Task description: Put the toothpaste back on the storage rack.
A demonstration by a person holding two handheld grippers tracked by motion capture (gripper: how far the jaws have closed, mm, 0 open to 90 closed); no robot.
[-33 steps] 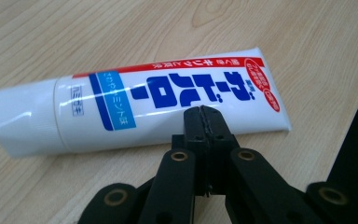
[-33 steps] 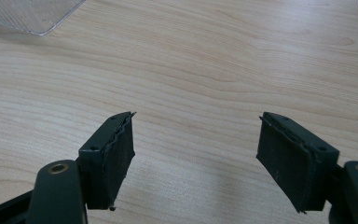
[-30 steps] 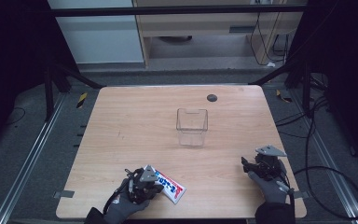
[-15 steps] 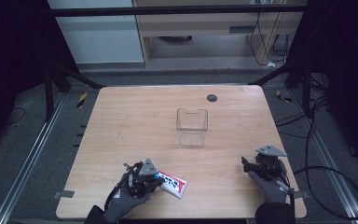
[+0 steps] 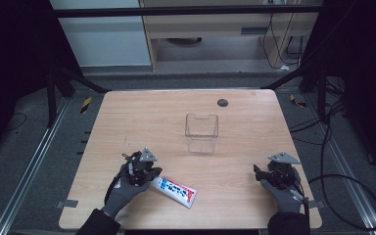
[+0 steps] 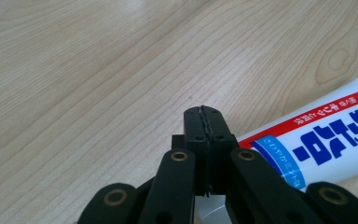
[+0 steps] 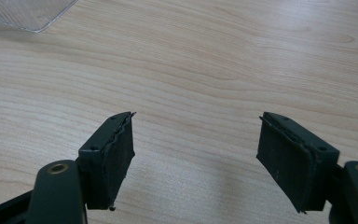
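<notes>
A wooden table (image 5: 142, 117) is seen from above, with a clear plastic container (image 5: 201, 132) standing upright near its middle and a small dark disc (image 5: 222, 102) set farther back. A white tube with red and blue print (image 5: 175, 190) is laid flat near the front edge, left of centre. The left gripper (image 5: 152, 172) is held at the tube's left end; in the left gripper view its jaws are pressed fully together with nothing between them, the tube (image 6: 321, 144) lying just beside them. The right gripper (image 5: 258, 174) is held over bare wood at the front right, its jaws spread wide and empty.
</notes>
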